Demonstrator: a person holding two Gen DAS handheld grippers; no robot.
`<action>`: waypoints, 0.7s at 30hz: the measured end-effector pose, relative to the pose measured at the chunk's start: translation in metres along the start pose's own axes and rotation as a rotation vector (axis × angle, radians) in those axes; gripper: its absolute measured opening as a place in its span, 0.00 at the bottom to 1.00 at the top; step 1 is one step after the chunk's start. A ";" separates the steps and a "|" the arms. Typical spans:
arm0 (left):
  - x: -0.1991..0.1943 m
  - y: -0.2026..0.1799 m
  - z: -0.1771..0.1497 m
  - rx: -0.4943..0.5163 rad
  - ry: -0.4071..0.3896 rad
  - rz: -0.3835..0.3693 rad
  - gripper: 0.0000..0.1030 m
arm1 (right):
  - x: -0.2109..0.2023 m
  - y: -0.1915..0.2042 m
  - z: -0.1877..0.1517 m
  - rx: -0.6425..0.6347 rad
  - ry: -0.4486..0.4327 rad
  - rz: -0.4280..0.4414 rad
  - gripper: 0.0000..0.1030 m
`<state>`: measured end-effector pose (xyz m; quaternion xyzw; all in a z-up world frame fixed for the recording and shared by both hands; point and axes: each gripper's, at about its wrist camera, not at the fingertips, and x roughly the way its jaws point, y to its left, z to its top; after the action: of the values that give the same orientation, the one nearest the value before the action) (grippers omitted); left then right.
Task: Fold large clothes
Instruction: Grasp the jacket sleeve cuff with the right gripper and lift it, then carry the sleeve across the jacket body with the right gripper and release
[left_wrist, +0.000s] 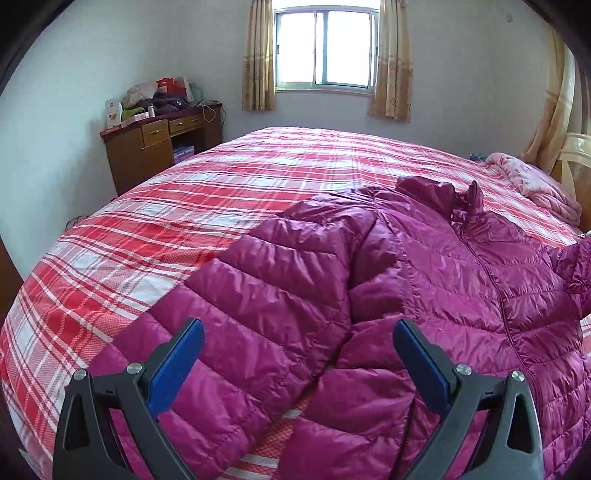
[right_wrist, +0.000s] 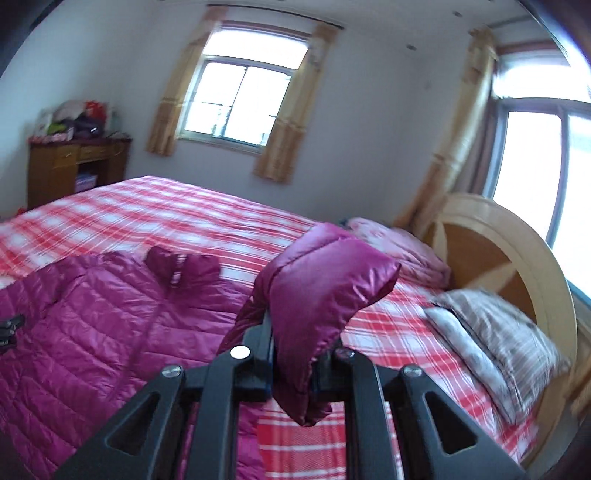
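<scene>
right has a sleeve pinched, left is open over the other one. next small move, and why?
Probably carry the right gripper leftward to lay its sleeve across the jacket front. That sleeve is shut in the jaws and lifted off the bed, while the jacket body lies flat, zipper up. The left gripper is open above the other sleeve, holding nothing, so it can wait.

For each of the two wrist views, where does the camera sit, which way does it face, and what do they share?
Left wrist: behind the open left gripper, looking across the magenta quilted down jacket on the red plaid bedspread toward the curtained window.
Right wrist: behind the right gripper, shut on the jacket's raised sleeve, facing the round wooden headboard and grey checked pillow.
Shared: jacket, bedspread, window, wooden desk.
</scene>
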<state>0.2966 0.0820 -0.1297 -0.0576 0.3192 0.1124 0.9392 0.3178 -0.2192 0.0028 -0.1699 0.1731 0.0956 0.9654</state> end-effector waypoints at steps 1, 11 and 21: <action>0.000 0.003 0.001 -0.001 -0.004 0.005 0.99 | 0.004 0.010 0.001 -0.018 0.003 0.019 0.16; 0.008 0.021 0.006 -0.012 0.000 0.021 0.99 | 0.049 0.105 -0.010 -0.124 0.082 0.163 0.16; 0.010 0.022 0.007 0.012 0.005 0.037 0.99 | 0.082 0.159 -0.027 -0.109 0.170 0.277 0.16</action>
<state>0.3029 0.1067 -0.1307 -0.0463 0.3230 0.1279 0.9366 0.3466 -0.0718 -0.0981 -0.2038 0.2703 0.2222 0.9143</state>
